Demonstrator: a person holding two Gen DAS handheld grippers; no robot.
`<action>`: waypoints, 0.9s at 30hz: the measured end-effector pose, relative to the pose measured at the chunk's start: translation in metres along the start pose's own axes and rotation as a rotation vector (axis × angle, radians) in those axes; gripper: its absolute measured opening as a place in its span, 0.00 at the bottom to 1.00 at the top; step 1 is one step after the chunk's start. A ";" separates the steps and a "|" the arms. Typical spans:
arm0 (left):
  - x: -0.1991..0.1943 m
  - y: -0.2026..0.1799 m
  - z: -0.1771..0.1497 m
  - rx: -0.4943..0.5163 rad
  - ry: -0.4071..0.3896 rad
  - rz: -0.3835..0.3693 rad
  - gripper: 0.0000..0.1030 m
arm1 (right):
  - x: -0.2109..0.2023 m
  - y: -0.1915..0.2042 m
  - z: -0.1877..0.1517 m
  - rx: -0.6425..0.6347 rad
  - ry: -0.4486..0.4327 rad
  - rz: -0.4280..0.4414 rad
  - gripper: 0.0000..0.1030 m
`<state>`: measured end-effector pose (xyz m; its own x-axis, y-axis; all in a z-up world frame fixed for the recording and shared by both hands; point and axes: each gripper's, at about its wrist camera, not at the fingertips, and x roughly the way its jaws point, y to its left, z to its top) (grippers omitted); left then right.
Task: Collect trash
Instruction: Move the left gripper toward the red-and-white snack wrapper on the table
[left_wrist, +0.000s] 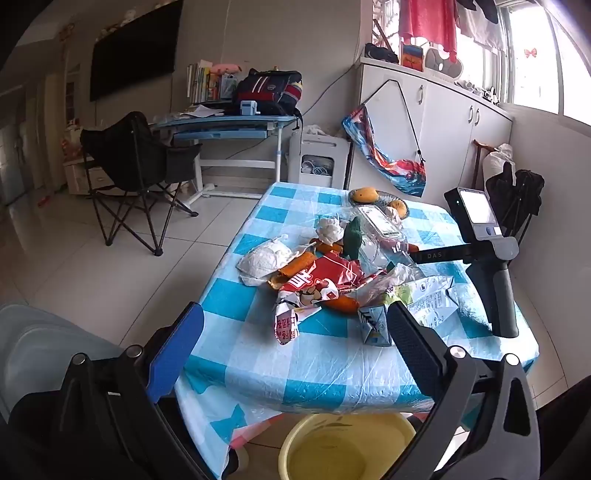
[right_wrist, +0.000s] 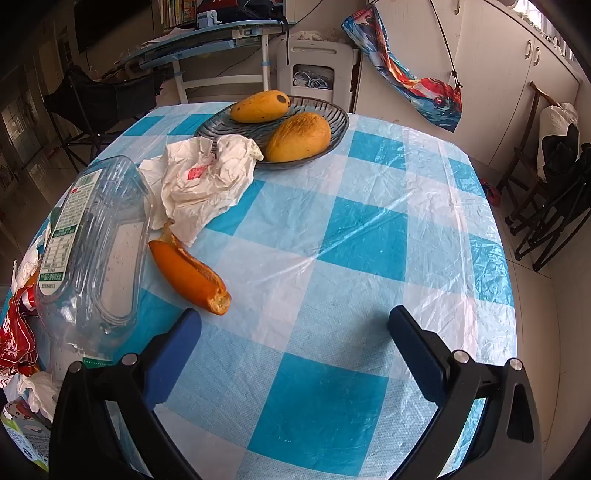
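Observation:
A heap of trash lies on the blue-checked table (left_wrist: 258, 354): a red snack wrapper (left_wrist: 321, 280), a white crumpled bag (left_wrist: 264, 260), a small folded carton (left_wrist: 375, 325) and a flattened milk carton (left_wrist: 430, 299). My left gripper (left_wrist: 295, 332) hangs open at the table's near edge, nothing between its fingers. The right gripper (right_wrist: 295, 332) is open too, above bare tablecloth (right_wrist: 332, 240). To its left lie an orange peel (right_wrist: 188, 273), a clear plastic container (right_wrist: 92, 251) and crumpled white paper (right_wrist: 207, 177). The right gripper's handle (left_wrist: 495, 288) shows in the left wrist view.
A yellow bucket (left_wrist: 347, 446) stands on the floor under the table's near edge. A dark plate (right_wrist: 332, 114) with two mangoes (right_wrist: 299, 136) sits at the far side. A folding chair (left_wrist: 136, 170), a desk (left_wrist: 229, 125) and white cabinets (left_wrist: 443, 122) ring the room.

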<state>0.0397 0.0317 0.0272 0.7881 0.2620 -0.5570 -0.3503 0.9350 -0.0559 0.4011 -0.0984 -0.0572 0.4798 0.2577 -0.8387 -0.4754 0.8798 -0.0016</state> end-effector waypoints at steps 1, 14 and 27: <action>0.002 -0.002 -0.001 0.005 0.010 -0.002 0.93 | 0.000 0.000 0.000 0.000 0.000 -0.001 0.94; 0.028 -0.008 -0.004 0.021 0.104 0.003 0.93 | 0.000 0.000 0.000 -0.001 0.000 -0.001 0.94; 0.028 -0.016 -0.007 0.091 0.096 -0.022 0.90 | -0.002 -0.004 -0.001 0.068 0.031 0.021 0.94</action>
<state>0.0637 0.0227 0.0065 0.7416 0.2214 -0.6333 -0.2830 0.9591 0.0039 0.4008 -0.1028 -0.0558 0.4468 0.2644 -0.8547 -0.4334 0.8997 0.0517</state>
